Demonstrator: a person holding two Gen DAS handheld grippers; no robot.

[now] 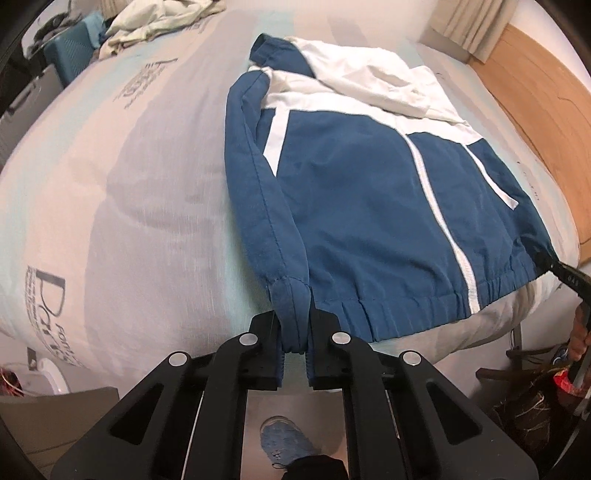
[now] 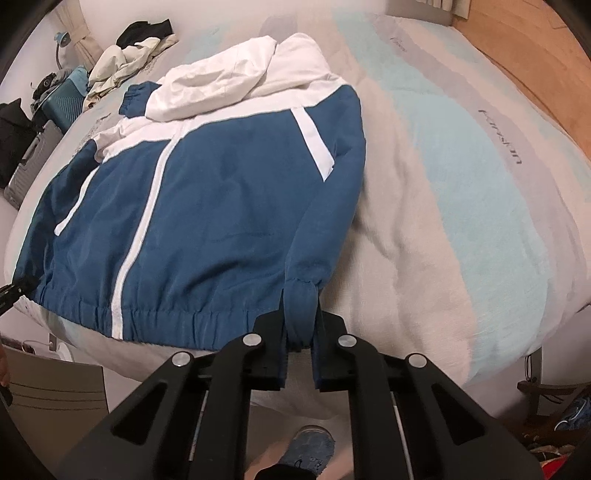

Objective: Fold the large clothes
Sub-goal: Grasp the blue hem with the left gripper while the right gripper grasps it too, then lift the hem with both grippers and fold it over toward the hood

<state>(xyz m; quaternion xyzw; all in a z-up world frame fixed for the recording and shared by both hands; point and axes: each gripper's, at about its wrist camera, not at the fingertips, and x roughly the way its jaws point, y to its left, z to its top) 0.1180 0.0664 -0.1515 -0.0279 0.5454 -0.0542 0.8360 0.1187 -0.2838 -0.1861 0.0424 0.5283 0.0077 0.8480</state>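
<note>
A blue and white hooded jacket (image 1: 354, 184) lies flat on the bed, hem toward me, hood at the far end. It also shows in the right wrist view (image 2: 207, 206). My left gripper (image 1: 295, 332) is shut on the cuff of the left sleeve (image 1: 291, 310) at the hem's left corner. My right gripper (image 2: 301, 328) is shut on the cuff of the right sleeve (image 2: 303, 302) at the hem's right corner. The right gripper's tip (image 1: 565, 273) shows at the jacket's far corner in the left wrist view.
The bed cover (image 1: 129, 192) is striped grey and pale blue with printed words. A crumpled pale garment (image 1: 155, 22) and a teal case (image 1: 70, 55) lie at the far left. A wooden headboard (image 1: 535, 103) runs along the right. My foot (image 1: 284, 443) is on the floor below.
</note>
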